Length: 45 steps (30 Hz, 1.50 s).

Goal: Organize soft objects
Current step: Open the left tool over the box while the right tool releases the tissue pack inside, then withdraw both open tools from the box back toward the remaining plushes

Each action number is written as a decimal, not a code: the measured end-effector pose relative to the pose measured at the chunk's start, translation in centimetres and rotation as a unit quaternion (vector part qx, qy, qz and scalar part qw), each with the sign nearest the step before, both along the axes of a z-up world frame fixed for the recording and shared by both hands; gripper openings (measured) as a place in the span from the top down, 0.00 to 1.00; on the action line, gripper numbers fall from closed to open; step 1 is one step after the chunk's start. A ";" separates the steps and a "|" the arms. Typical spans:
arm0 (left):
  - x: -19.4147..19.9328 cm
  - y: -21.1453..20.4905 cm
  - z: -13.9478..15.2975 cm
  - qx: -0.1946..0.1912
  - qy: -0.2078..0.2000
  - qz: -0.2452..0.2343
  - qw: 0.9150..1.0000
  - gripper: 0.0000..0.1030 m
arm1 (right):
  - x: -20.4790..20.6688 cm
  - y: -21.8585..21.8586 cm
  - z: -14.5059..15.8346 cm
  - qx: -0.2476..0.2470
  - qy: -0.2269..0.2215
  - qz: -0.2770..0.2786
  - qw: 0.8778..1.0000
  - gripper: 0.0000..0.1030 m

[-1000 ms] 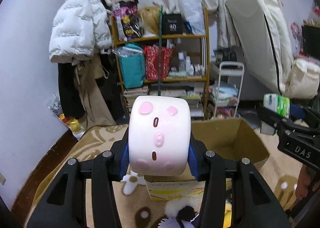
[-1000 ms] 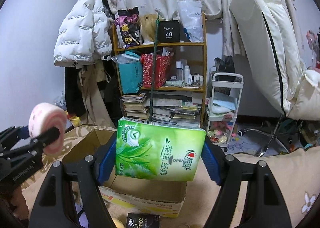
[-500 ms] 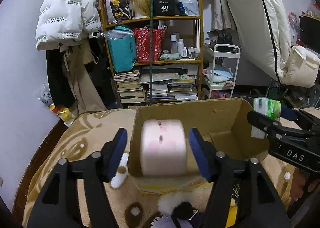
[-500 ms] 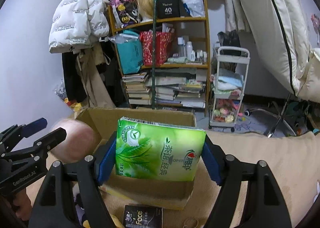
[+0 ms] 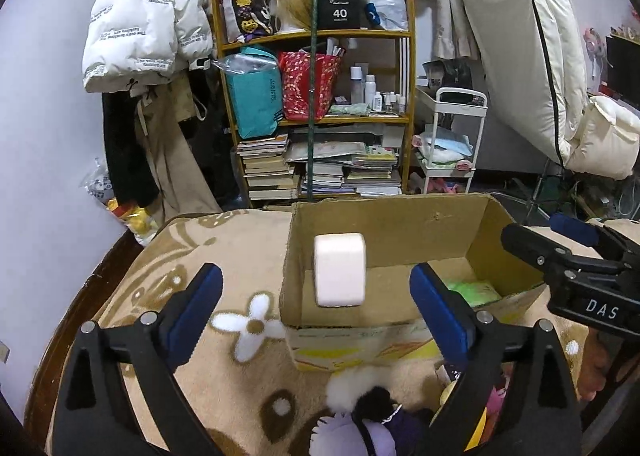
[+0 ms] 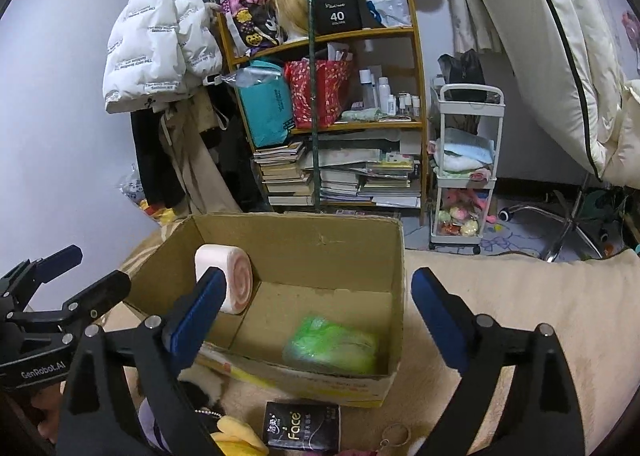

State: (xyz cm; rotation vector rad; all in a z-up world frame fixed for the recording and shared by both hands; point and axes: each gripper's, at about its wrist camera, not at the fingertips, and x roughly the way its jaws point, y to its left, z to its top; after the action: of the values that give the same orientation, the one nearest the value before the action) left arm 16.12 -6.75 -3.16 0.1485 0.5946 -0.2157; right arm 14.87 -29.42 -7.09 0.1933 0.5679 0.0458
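Your left gripper (image 5: 316,296) has let go: a second ago its blue pads pinched the pink plush cube (image 5: 340,269); now the jaws are opening wide and nothing lies between the pads. The cube appears in front of the left wall of the cardboard box (image 5: 384,216), seemingly in mid-fall, and whether it touches that wall or the floor cannot be told. In the right wrist view it shows as a pink-swirled block (image 6: 223,283) in the box's far-left corner.

Your right gripper (image 6: 316,304) has done the same with the green tissue pack (image 6: 332,344), which a half second ago sat clamped between its pads. Its jaws are opening, empty, and the pack, blurred, lies or is landing on the box floor toward the near-right corner. In the left wrist view only a green patch (image 5: 472,290) shows behind the right finger.

Both items therefore count as stowed, and both tools are free for the next pick.

Still outside the box, on the beige blanket (image 5: 224,252) against its near edge, lie a white-and-purple plush (image 5: 360,408), something yellow (image 6: 236,436) and a black pack marked "Face" (image 6: 304,426). These are probably the next candidates, the plush lying nearest your left gripper.
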 end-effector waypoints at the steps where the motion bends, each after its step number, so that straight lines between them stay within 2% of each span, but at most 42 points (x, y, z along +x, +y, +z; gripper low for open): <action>1: -0.1 0.1 0.1 0.003 -0.001 0.004 1.000 0.07 | -0.1 0.0 0.1 0.000 -0.001 0.000 1.000 0.02; 12: -1.7 1.4 0.7 0.024 0.017 0.022 0.999 0.06 | -2.2 0.8 0.9 0.002 -0.001 0.005 1.000 0.00; 19: -3.7 3.0 1.1 0.021 0.041 0.034 0.998 0.05 | -4.5 0.9 1.8 0.005 0.002 0.004 1.000 0.00; 34: -8.9 4.6 1.4 0.029 0.060 0.049 0.997 0.05 | -9.4 0.6 2.9 0.016 0.025 -0.012 0.999 0.00; 45: -11.3 5.3 1.2 0.036 0.065 0.059 0.996 0.05 | -11.7 2.0 2.7 -0.002 0.033 0.004 0.999 0.00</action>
State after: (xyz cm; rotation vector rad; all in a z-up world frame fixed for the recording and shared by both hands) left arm 4.82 -1.47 -1.96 0.1701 0.7381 -0.0899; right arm 3.15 -27.40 -4.37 0.1893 0.6341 0.0470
